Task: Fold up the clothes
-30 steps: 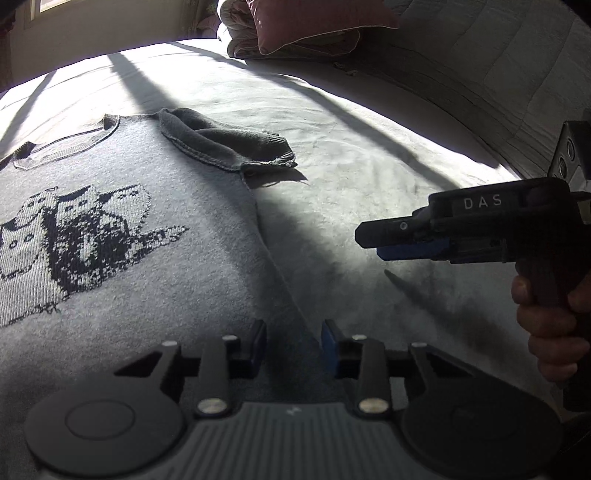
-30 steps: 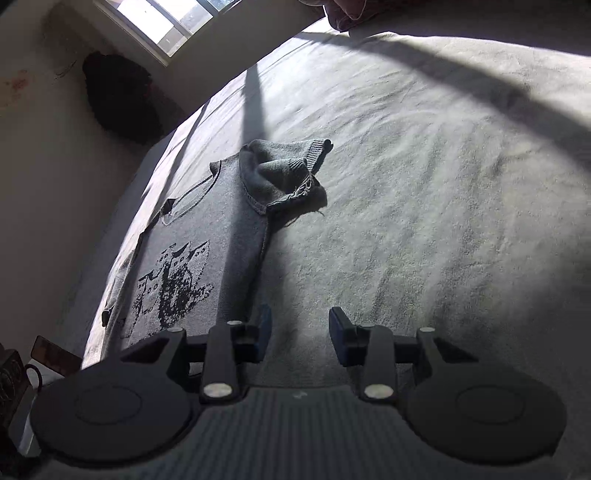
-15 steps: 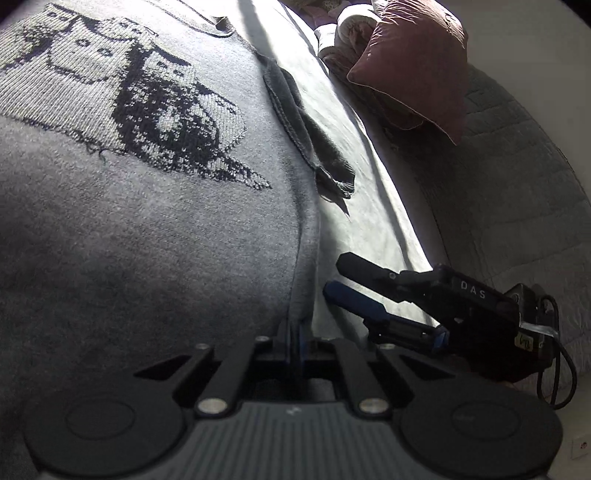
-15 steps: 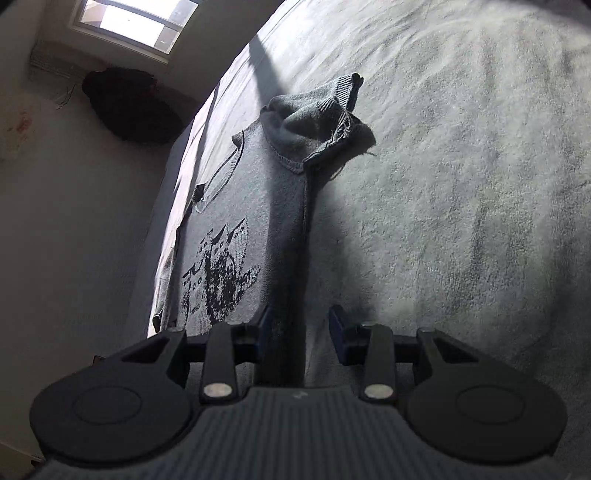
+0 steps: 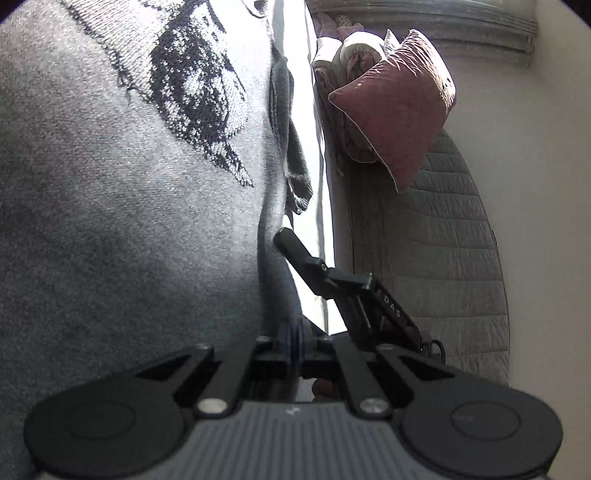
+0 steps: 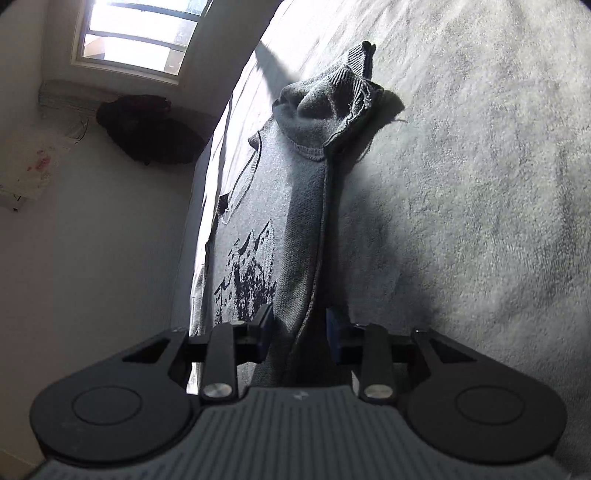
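Observation:
A grey knit sweater [image 5: 110, 221] with a dark cat print lies flat on the bed; its sleeve [image 5: 291, 162] is folded in on the right. My left gripper [image 5: 293, 339] is shut on the sweater's right side edge near the hem. In the right wrist view the sweater [image 6: 295, 221] runs away from me, its folded sleeve [image 6: 325, 114] at the far end. My right gripper [image 6: 299, 330] is open, its fingers on either side of the sweater's side edge. It also shows in the left wrist view [image 5: 286, 240], at the same edge further up.
The bed is covered by a pale grey blanket [image 6: 480, 184]. A dark red pillow [image 5: 395, 99] and bundled bedding lie by the quilted headboard [image 5: 443, 258]. A window [image 6: 136, 33] and a dark bag [image 6: 147, 129] are by the wall left of the bed.
My left gripper went down to the sweater's side edge and shut on it. My right gripper moved in to the same edge, which now lies between its open fingers.

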The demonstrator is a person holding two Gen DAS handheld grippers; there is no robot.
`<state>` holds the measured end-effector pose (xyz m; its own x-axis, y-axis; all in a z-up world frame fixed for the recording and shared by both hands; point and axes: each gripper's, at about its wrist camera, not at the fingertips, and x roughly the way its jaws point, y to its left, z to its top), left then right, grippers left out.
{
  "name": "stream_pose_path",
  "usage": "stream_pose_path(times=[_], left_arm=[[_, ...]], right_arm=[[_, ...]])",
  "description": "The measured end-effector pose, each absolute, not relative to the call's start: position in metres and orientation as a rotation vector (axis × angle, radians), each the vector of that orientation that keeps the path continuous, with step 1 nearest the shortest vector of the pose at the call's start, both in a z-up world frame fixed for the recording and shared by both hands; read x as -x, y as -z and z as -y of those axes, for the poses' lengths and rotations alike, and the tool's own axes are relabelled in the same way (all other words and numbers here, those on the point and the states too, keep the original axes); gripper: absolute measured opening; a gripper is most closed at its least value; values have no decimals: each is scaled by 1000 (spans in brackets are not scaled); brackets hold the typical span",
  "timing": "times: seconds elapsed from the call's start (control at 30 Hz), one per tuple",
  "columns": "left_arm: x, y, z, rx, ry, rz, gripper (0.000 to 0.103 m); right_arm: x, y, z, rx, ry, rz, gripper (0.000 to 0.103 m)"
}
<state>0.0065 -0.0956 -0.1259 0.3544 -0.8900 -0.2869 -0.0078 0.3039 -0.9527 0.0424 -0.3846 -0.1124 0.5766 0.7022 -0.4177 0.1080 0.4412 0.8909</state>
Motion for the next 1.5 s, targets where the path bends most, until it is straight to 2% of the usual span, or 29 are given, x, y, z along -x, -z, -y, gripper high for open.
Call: stream_pose_path(times=[0.03, 0.1, 0.3, 0.43, 0.57, 0.63, 0.7, 0.73, 0.97, 1.07, 1.1, 1.13, 1.17, 1.2, 1.23, 1.5], left_arm=[[-7, 126, 97, 1083, 744, -1044, 3], [-8, 124, 100, 1038, 725, -1049, 3], [-7, 116, 109, 913, 692, -1050, 5], [-6, 103, 111, 808, 682, -1048, 12], [-3, 83, 118, 675, 685, -1035, 30], [-1, 73, 122, 600, 692, -1028, 35], [3, 65, 128, 538, 693, -1026, 37], [5, 61, 132, 507, 696, -1026, 37], [34, 41, 156, 287, 714, -1033, 44], [44, 47, 164, 206, 674, -1026, 42], [43, 49, 166, 197, 657, -1028, 41], [42, 53, 165, 209, 643, -1037, 32], [40, 57, 163, 230, 629, -1050, 21], [38, 61, 159, 268, 625, -1065, 16], [37, 65, 153, 318, 627, -1080, 5], [36, 101, 93, 897, 714, -1136, 3]], right_arm=[[-43, 114, 384, -1082, -439, -919, 20], [-41, 113, 384, -1057, -417, -927, 13], [-27, 98, 399, -983, -347, -896, 7], [-21, 93, 417, -963, -280, -879, 7], [-17, 94, 428, -956, -224, -863, 5], [-14, 92, 431, -949, -216, -852, 5], [-12, 89, 433, -960, -241, -848, 6], [-13, 88, 432, -961, -261, -849, 13], [1, 79, 423, -887, -395, -919, 14], [15, 75, 418, -849, -461, -943, 18], [20, 74, 416, -836, -473, -948, 31], [25, 73, 415, -825, -481, -950, 48], [29, 72, 413, -816, -487, -949, 52], [32, 72, 412, -806, -495, -953, 52], [34, 72, 411, -803, -502, -958, 52], [35, 83, 406, -858, -543, -996, 52]])
